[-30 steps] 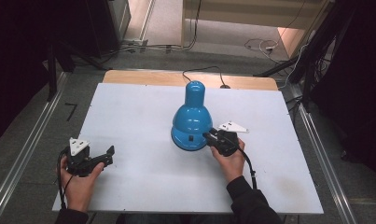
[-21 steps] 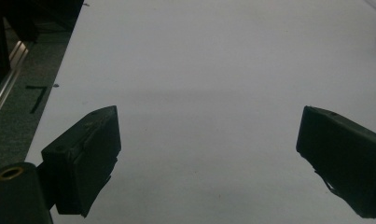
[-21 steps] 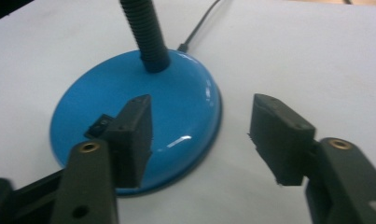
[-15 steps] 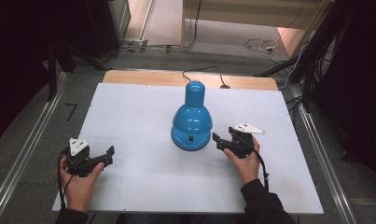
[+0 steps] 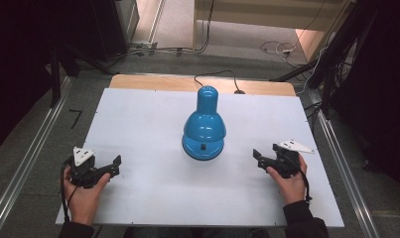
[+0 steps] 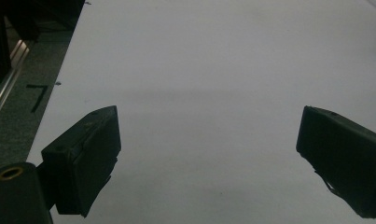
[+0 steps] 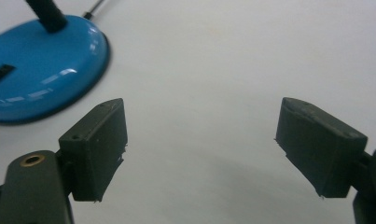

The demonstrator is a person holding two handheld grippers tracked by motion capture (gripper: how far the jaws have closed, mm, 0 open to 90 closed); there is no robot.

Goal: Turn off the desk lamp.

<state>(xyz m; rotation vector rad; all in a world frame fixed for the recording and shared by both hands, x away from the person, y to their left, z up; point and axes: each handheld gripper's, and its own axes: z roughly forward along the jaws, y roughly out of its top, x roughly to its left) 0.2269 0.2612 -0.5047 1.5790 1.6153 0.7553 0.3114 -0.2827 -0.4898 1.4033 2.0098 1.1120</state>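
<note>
Two grippers rest low over a white table (image 5: 153, 129), one in each of the person's hands, with a blue desk lamp (image 5: 204, 128) standing between them toward the middle of the board. The left gripper (image 5: 114, 165) sits near the table's near-left corner, its jaws spread wide with nothing between them; in the left gripper view only bare white surface lies ahead of the left gripper (image 6: 209, 158). The right gripper (image 5: 257, 157) sits to the right of the lamp, near it but apart, jaws pointing toward the lamp's round base and likewise released and empty. In the right gripper view the right gripper (image 7: 202, 149) looks across the table, with the lamp (image 7: 41, 65) base and its black switch (image 7: 1, 73) at upper left. The lamp's dark cord (image 5: 215, 75) runs off the far edge.
</note>
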